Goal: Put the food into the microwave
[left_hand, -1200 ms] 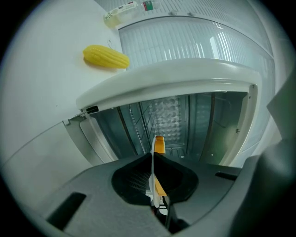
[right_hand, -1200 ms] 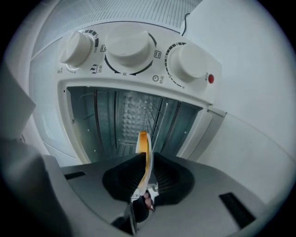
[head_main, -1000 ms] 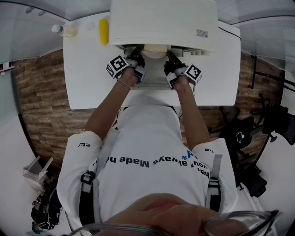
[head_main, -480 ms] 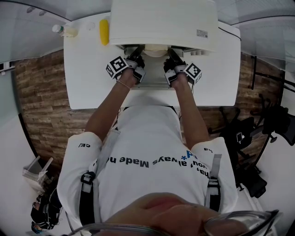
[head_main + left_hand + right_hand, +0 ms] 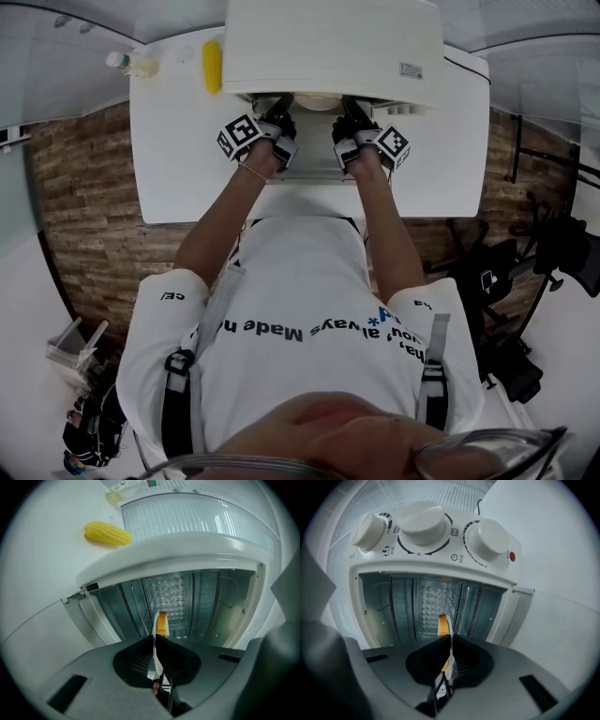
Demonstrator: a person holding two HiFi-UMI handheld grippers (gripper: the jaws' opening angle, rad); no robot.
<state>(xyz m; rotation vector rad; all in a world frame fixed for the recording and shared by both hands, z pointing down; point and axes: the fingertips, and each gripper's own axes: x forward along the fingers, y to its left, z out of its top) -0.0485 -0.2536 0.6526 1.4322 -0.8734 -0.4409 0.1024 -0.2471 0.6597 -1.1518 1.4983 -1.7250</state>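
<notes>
Left gripper point(image 5: 155, 653) and right gripper point(image 5: 451, 653) jaws each pinch the plate point(image 5: 154, 620) by its thin rim at the microwave point(image 5: 333, 42) mouth, so one uneven push could tip the food point(image 5: 161, 624) off.

A yellow corn cob point(image 5: 212, 64) is lying on the white desk point(image 5: 178, 159) near its far left corner. A clear bottle point(image 5: 127, 62) is lying just left of it, right at that corner. The desk is standing on a brown wood-pattern floor point(image 5: 80, 187). Black equipment point(image 5: 562, 246) is sitting beyond the desk's right edge, and a clear bin point(image 5: 70, 342) is sitting on the floor off its near left corner.
</notes>
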